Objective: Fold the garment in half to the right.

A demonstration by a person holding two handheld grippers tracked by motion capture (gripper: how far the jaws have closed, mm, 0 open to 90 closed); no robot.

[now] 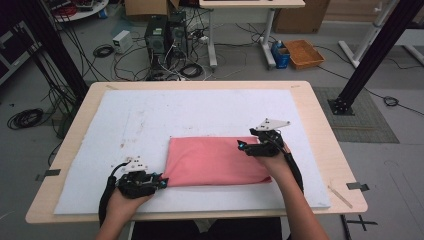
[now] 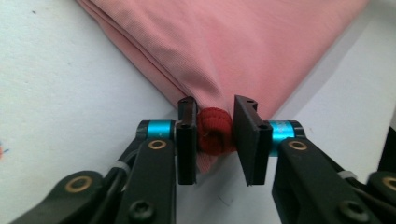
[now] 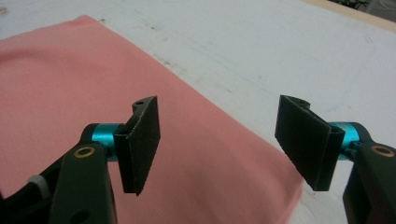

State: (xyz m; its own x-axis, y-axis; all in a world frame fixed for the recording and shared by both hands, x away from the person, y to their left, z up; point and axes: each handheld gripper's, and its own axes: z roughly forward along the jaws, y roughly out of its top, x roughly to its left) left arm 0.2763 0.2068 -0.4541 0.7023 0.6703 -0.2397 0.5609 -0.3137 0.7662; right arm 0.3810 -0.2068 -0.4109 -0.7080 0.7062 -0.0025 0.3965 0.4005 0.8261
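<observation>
— What is the left gripper (image 2: 212, 135) doing with that pink cloth (image 1: 215, 161)?

— It is pinching the near left corner — the jaws are clenching on a bunched red hem there, while the folded cloth is lying flat on the white mat (image 1: 150, 120), toward the person's side of the table (image 1: 320, 125).

— And the right gripper (image 3: 219, 140)?

— It is hovering over the cloth's right end with its jaws standing wide apart, gripping nothing.

— How is the fabric likely to behave?

— I am judging it light, soft and floppy; the layers are going to sag and slide unless a corner or a folded edge is taken with all plies together.

— The surroundings?

— The mat is looking faintly stained, and beyond the table cables (image 1: 130, 55) are trailing over the grey floor near computer towers (image 1: 165, 32) and an orange tray (image 1: 303, 53)
</observation>
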